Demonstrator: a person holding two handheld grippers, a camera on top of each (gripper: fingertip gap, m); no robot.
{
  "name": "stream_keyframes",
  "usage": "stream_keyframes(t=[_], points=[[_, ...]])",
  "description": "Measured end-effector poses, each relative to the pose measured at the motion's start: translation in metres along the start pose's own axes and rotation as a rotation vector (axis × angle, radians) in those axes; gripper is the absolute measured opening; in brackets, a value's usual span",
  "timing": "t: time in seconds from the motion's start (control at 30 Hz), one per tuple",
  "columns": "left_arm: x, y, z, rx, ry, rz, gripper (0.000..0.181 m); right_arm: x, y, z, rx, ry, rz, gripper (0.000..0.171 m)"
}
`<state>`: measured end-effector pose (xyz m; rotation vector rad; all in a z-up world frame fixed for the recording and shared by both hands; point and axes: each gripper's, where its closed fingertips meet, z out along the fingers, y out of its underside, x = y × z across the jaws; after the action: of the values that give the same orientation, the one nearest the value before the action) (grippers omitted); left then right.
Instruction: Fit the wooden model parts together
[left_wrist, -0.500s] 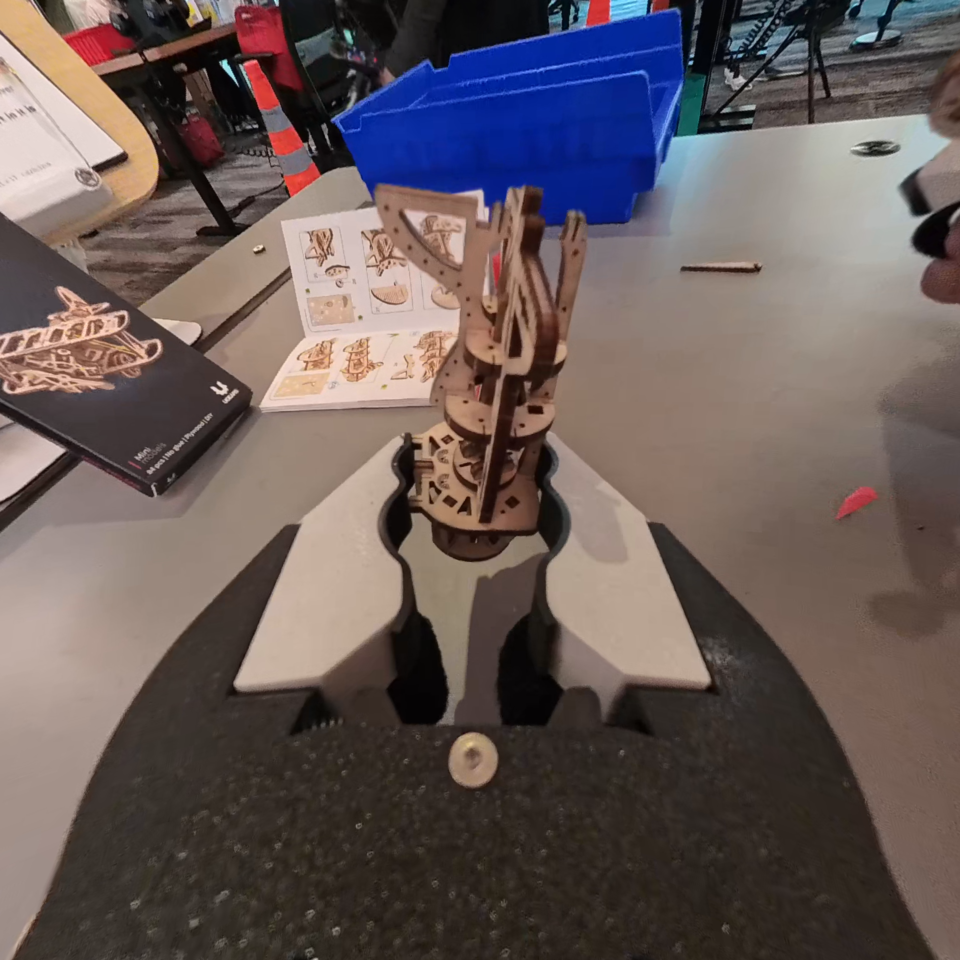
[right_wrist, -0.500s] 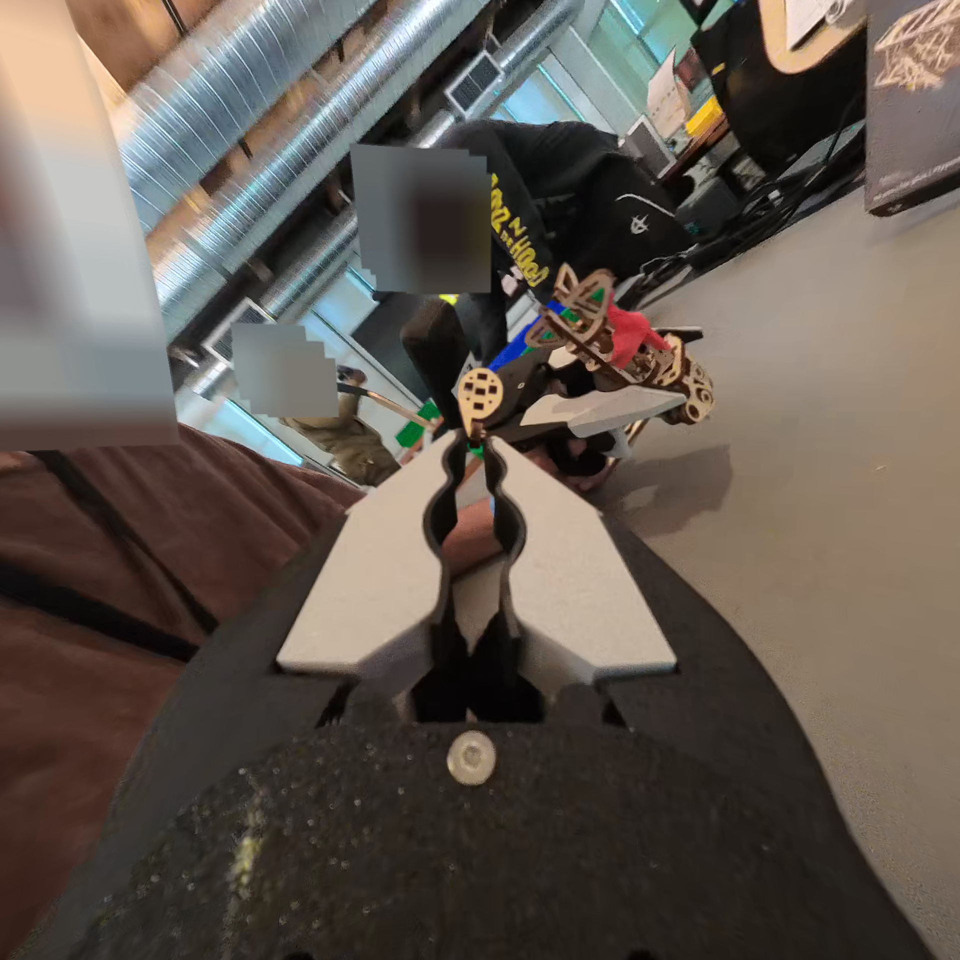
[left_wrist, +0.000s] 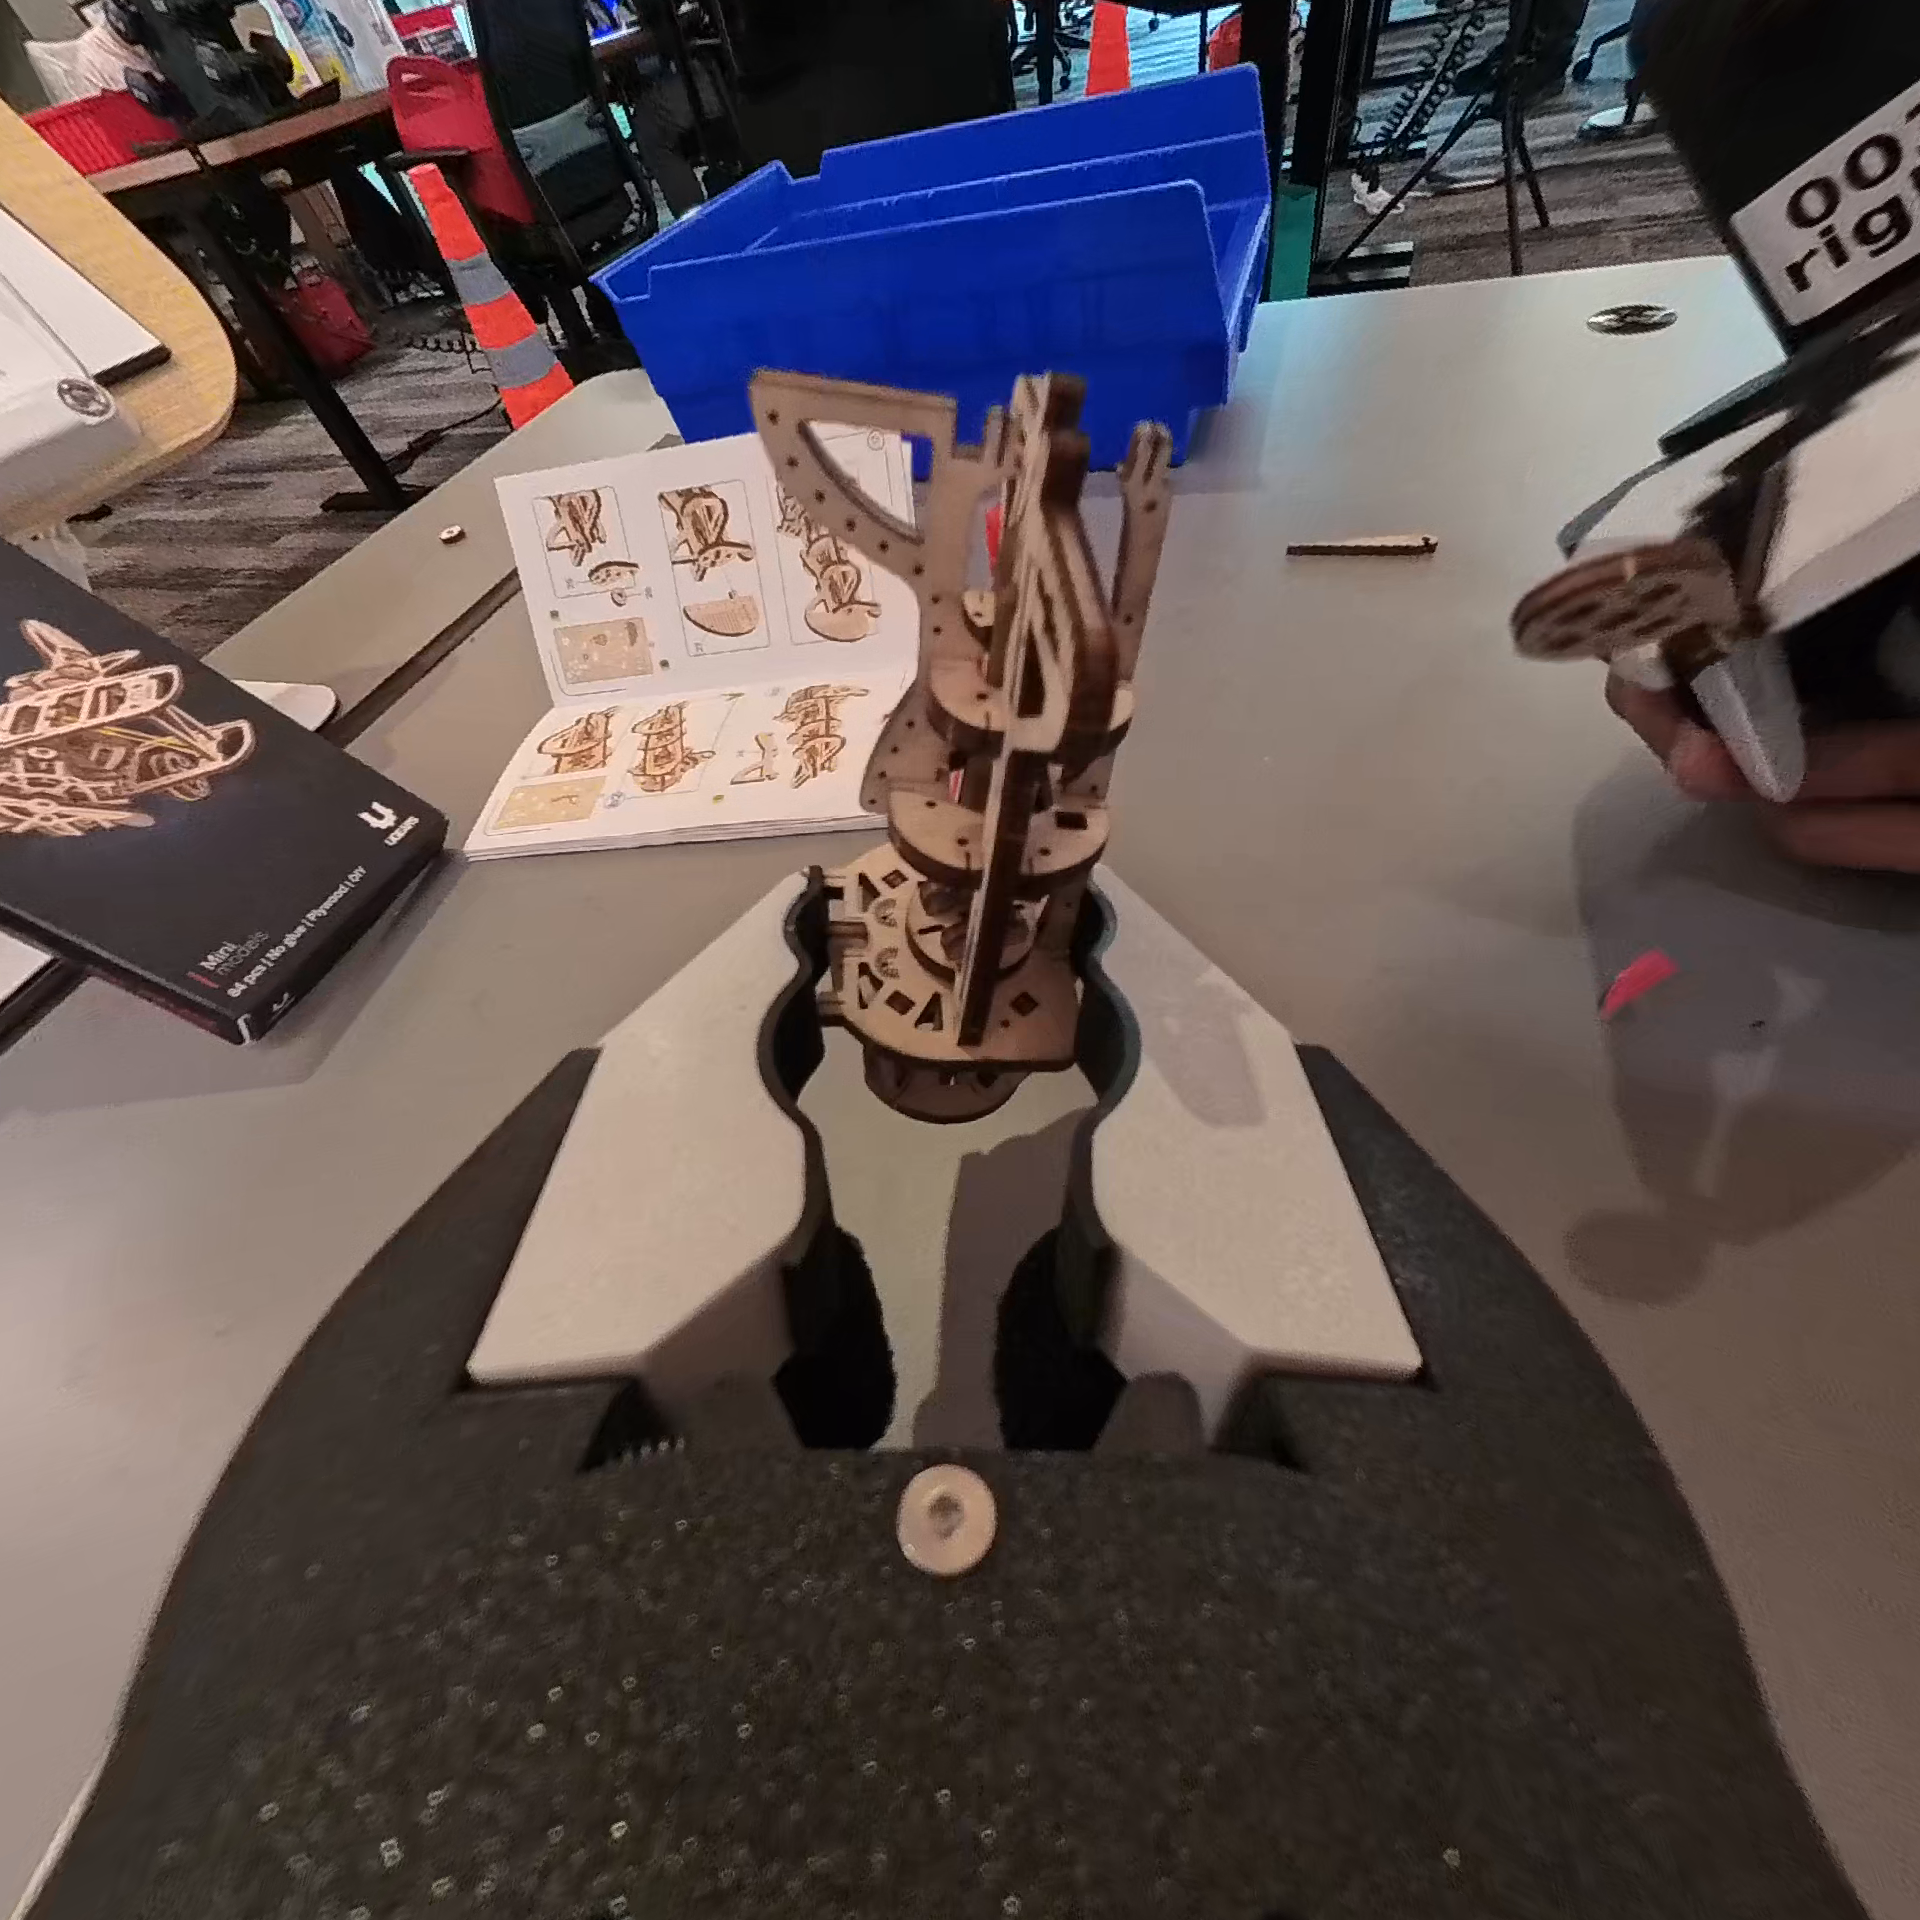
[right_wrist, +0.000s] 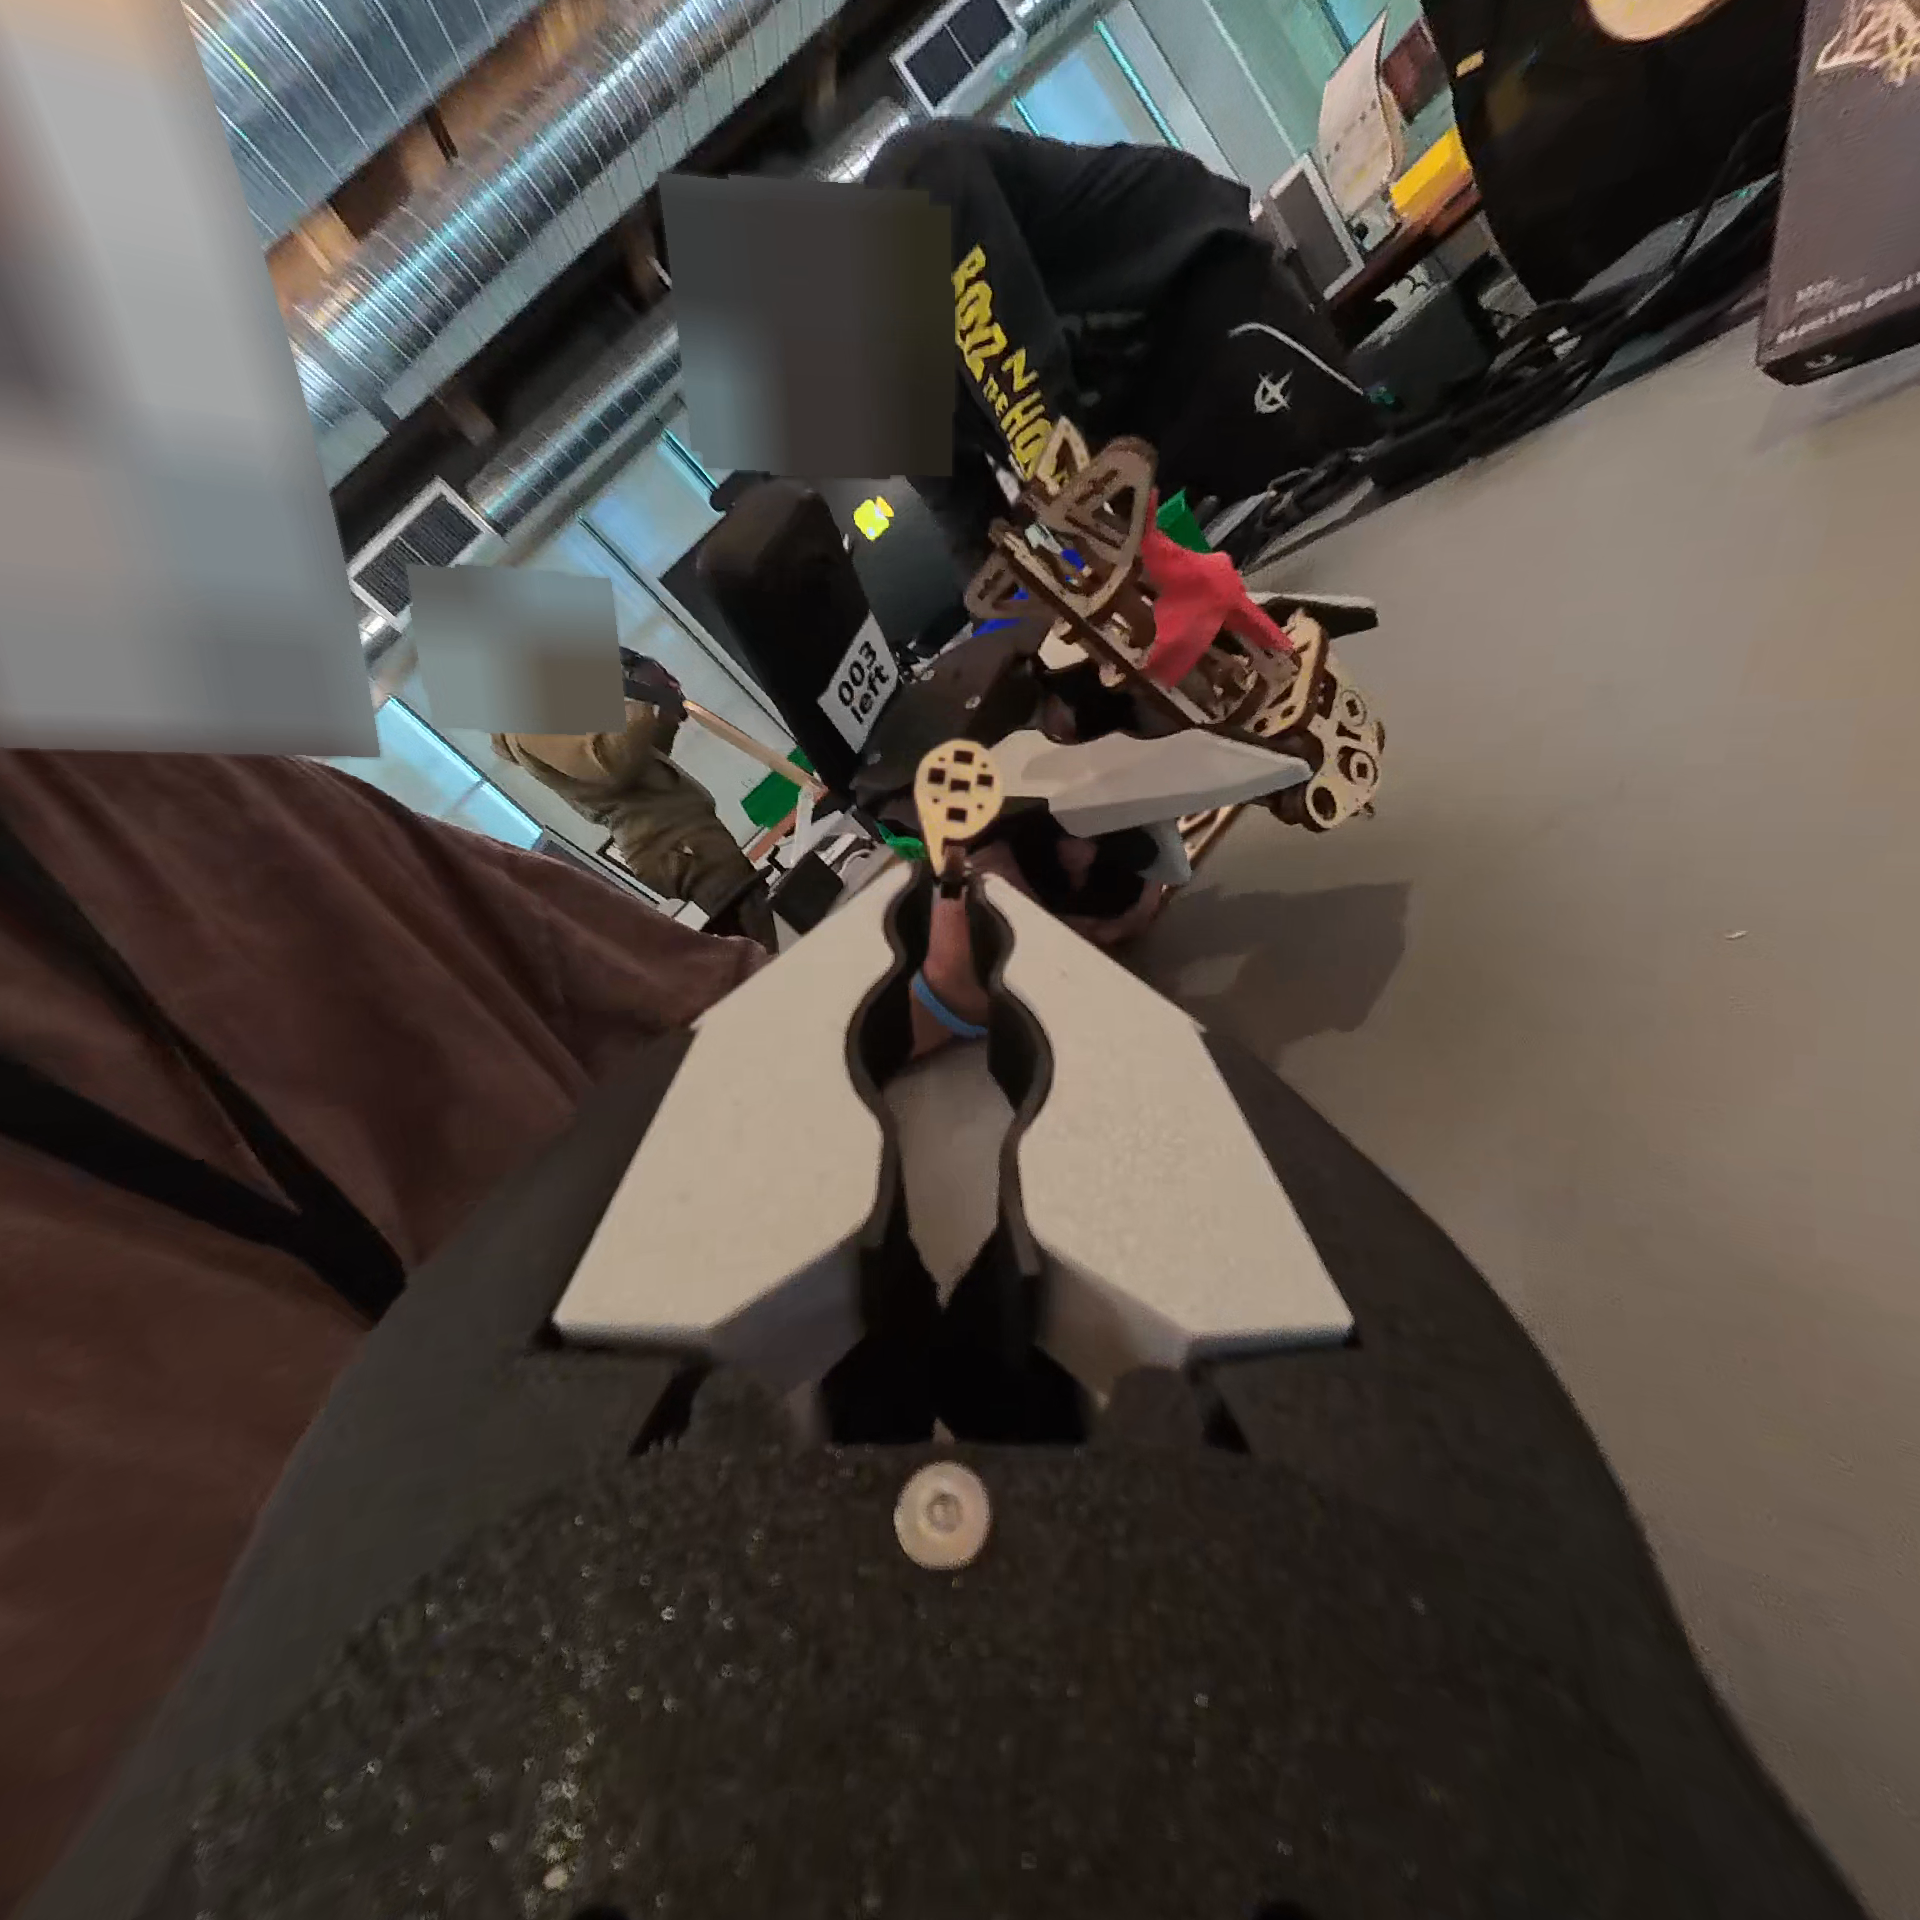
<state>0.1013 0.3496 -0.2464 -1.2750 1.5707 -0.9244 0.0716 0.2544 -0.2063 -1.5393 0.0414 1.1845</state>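
The left claw (left_wrist: 951, 997) is clamped on the base of a partly built wooden model (left_wrist: 977, 748), holding it upright above a grey worktop (left_wrist: 1351, 935). The model's round lower end sits between the grey fingers (left_wrist: 675, 1143), so its underside is partly hidden. Its upper struts are slightly blurred.

At the right edge of the left wrist view, the right claw (left_wrist: 1704, 665) is cut off by the frame. It holds a small perforated wooden disc piece (left_wrist: 1626, 603), well apart from the model. A hand (left_wrist: 1808, 779) under it is only partly visible.

In the right wrist view, the right claw (right_wrist: 951, 883) is closed on the thin stem of that piece (right_wrist: 958, 795), which stands up from the fingertips (right_wrist: 1023, 914). Beyond it, the left claw with the model (right_wrist: 1195, 644) appears tilted. A red part (right_wrist: 1195, 603) shows inside the model, though its shape is hard to make out.

Behind the model lie an open instruction booklet (left_wrist: 665, 644) and a blue bin (left_wrist: 956, 260). A dark box (left_wrist: 187, 790) lies at left, cut off by the frame. A thin wooden strip (left_wrist: 1361, 545) and a small red scrap (left_wrist: 1636, 982) lie on the worktop at right.
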Motion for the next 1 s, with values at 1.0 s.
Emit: stream_keyframes(t=[1.0], points=[[-0.001, 0.002, 0.001, -0.01, 0.012, -0.03, 0.044, -0.003, 0.126, 0.009, -0.828, 0.605, -0.657, 0.022]])
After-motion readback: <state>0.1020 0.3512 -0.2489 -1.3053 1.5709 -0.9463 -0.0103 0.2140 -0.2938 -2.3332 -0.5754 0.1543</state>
